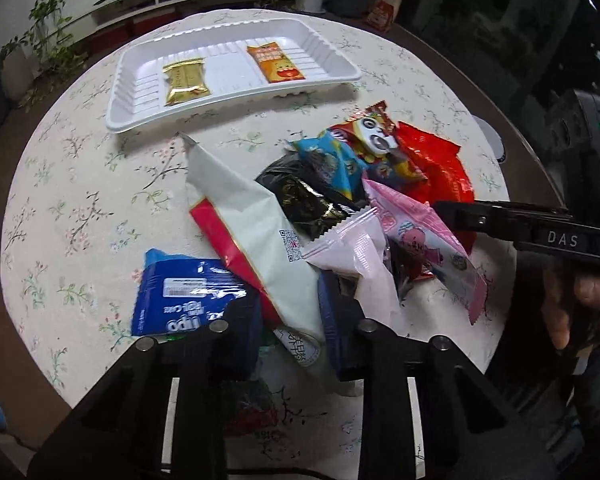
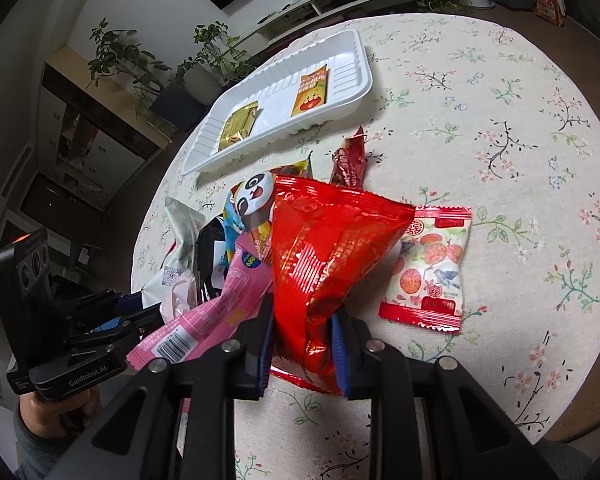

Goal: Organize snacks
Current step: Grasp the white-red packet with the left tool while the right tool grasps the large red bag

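Observation:
A white tray [image 1: 140, 116] at the far side of the table holds a gold packet [image 1: 185, 82] and an orange packet [image 1: 275, 61]; it also shows in the right wrist view [image 2: 348, 100]. A heap of snack packets lies nearer. My right gripper [image 2: 302, 346] is shut on the big red foil bag [image 2: 324, 248], whose near end is pinched between the jaws. My left gripper [image 1: 290, 328] stands open around the near end of a white-and-red packet [image 1: 244, 216], with a blue packet [image 1: 180, 300] at its left finger. A pink packet [image 1: 424, 236] lies under the right gripper [image 1: 440, 210].
A panda-face packet [image 2: 254, 196], a black packet [image 1: 300, 196], a light-blue packet [image 1: 332, 160] and a pale pink packet [image 1: 352, 256] are in the heap. A red-and-white lychee packet [image 2: 428, 268] lies alone to the right. The round table has a floral cloth [image 2: 500, 120].

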Demonstrator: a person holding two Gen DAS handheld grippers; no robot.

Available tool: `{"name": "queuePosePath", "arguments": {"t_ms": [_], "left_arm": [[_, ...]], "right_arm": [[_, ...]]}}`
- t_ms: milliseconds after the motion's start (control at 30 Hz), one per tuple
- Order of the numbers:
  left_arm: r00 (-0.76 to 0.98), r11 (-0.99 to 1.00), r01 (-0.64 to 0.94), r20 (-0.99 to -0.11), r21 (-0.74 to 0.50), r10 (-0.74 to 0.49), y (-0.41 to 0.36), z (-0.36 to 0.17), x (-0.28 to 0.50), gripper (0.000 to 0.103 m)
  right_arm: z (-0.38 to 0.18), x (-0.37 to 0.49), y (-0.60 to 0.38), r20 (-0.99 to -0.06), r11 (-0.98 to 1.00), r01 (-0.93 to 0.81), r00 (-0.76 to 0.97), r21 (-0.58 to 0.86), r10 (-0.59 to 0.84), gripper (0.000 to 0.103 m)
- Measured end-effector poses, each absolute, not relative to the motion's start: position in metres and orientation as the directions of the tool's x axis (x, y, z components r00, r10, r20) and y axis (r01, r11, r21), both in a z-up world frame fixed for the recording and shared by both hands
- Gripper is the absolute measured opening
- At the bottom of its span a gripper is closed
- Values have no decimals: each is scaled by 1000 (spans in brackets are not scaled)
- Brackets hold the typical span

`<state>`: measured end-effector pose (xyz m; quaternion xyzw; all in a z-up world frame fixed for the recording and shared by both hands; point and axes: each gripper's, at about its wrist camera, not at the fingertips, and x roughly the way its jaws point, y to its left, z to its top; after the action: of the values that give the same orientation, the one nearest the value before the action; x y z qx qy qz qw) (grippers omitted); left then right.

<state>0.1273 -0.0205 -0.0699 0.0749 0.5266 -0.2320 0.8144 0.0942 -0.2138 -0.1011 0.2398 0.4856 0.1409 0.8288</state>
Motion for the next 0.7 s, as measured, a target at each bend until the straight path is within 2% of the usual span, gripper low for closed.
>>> {"name": "queuePosePath", "arguments": {"t_ms": [100, 300, 700], "left_arm": [[356, 882, 449, -876, -144, -325, -19, -69, 126, 15], [368, 889, 416, -859, -190, -356, -7, -67, 125, 12], [375, 869, 365, -802, -333, -465, 25, -59, 120, 10]], "right_arm": [[-99, 92, -212, -737, 851, -4, 498, 525, 457, 27], [-97, 90, -214, -728, 851, -12, 513, 525, 456, 26], [-84, 79, -222, -693, 837, -22, 550, 546, 467, 25]]}}
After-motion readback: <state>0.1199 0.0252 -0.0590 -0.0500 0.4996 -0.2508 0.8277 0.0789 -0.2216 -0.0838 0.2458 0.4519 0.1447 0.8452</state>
